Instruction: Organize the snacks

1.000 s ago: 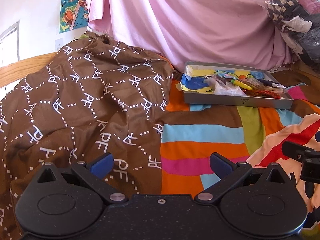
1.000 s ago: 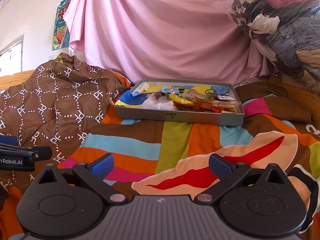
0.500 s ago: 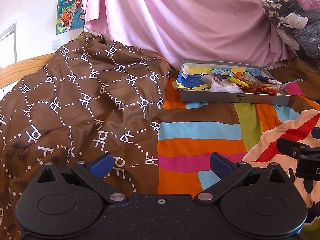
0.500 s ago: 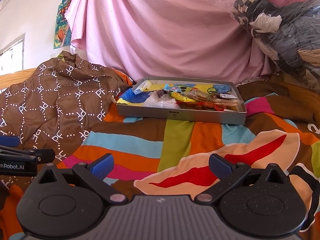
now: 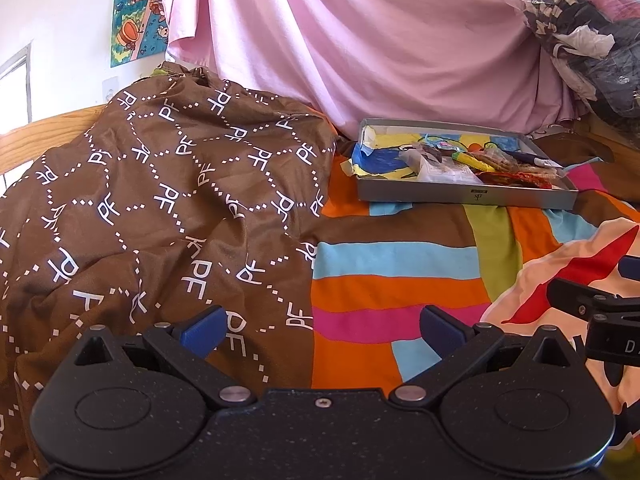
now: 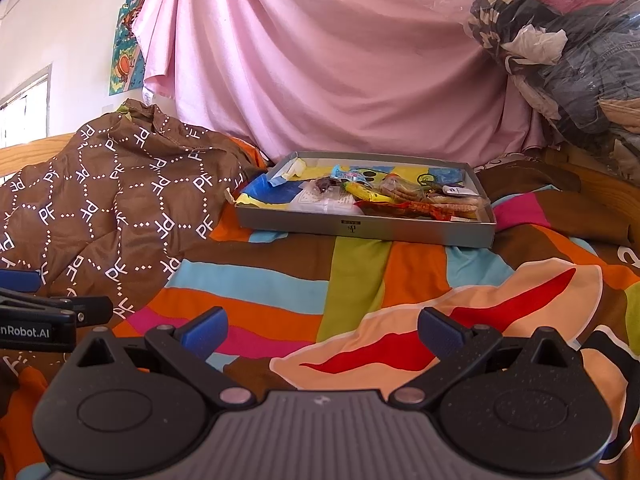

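Note:
A shallow grey tray [image 5: 468,197] [image 6: 360,229] rests on the striped bedspread, far ahead of both grippers. Several wrapped snacks [image 6: 396,198] [image 5: 488,162] lie heaped in its right half, over a blue and yellow liner. My left gripper [image 5: 320,326] hangs open above the bedspread, nothing between its blue pads. My right gripper [image 6: 322,330] is open too and holds nothing. Each gripper shows at the edge of the other's view.
A brown patterned quilt [image 5: 160,208] [image 6: 112,184] is piled on the left. A pink sheet [image 6: 340,64] hangs behind the tray. Bagged clothes [image 6: 568,40] are stacked at the right. The colourful bedspread [image 6: 360,280] lies flat between the grippers and the tray.
Both grippers have drifted slightly; the tray sits a little further left and higher in the left wrist view. The jaws have stayed open.

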Demonstrator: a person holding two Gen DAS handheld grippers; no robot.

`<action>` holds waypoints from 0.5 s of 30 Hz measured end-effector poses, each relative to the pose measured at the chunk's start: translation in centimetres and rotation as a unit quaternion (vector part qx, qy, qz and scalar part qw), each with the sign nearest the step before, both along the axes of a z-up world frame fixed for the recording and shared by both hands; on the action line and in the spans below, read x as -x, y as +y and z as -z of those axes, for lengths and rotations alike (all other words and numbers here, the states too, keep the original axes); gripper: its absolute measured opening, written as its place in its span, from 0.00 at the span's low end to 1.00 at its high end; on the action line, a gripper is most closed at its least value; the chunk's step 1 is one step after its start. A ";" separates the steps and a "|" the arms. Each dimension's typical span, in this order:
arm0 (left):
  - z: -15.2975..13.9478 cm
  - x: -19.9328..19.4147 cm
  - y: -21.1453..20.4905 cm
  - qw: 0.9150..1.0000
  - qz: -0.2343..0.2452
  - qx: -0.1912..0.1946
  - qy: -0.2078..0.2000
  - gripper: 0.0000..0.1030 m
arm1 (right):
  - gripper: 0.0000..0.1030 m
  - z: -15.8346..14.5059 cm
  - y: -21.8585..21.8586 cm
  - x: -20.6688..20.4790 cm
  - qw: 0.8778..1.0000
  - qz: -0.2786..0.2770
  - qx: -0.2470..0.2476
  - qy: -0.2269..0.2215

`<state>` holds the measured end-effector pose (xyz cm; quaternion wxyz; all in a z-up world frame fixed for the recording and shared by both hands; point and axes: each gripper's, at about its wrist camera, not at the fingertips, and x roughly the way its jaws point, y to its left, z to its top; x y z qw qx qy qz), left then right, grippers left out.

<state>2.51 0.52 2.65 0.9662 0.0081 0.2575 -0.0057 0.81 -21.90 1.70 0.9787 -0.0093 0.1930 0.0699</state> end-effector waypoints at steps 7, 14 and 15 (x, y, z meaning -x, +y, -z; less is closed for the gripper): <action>0.0 0.0 0.0 1.000 0.000 0.000 0.000 0.99 | 1.00 0.0 0.1 0.0 1.000 0.000 0.001 0.000; -0.2 0.0 -0.1 1.000 -0.010 0.006 0.018 0.99 | 1.00 0.0 0.1 0.0 1.000 0.000 0.001 0.001; -0.3 0.0 -0.2 1.000 -0.014 0.006 0.019 0.99 | 1.00 0.1 0.2 0.0 1.000 -0.001 0.001 0.002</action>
